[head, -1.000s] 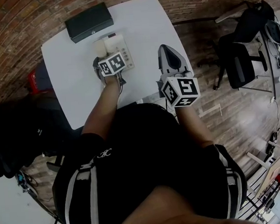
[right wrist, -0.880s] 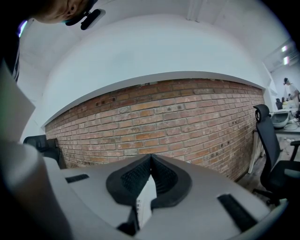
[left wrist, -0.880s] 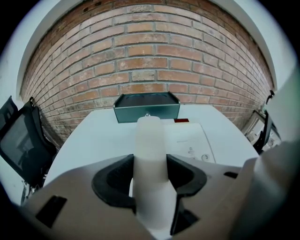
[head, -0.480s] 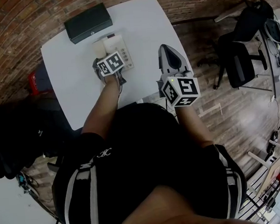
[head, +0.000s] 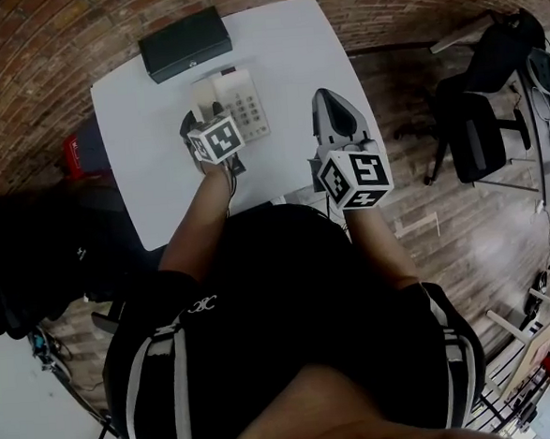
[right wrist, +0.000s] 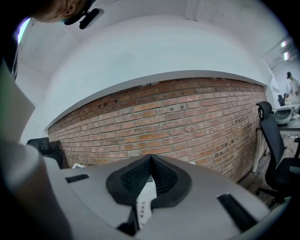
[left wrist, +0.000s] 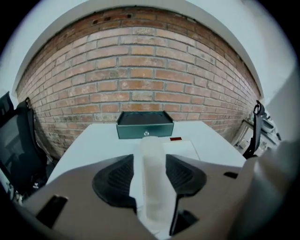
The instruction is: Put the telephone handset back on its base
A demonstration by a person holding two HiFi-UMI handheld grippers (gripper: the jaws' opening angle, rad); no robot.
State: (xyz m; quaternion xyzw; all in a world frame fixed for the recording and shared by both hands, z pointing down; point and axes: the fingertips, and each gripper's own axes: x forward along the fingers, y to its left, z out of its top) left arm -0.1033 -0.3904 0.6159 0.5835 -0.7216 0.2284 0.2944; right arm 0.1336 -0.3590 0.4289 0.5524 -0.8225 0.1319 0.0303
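Your left gripper (left wrist: 151, 182) has risen, its jaws just opening clear of the handset (left wrist: 152, 154), which rests on its base (head: 246, 101) between them, long axis running along the jaws.

Pale white handset (head: 203, 97) lies along the left of its keypad base (head: 242, 103)

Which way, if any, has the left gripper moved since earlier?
Yes: the left gripper drew back off the telephone base toward the person; jaws just opened wider, handset between them.
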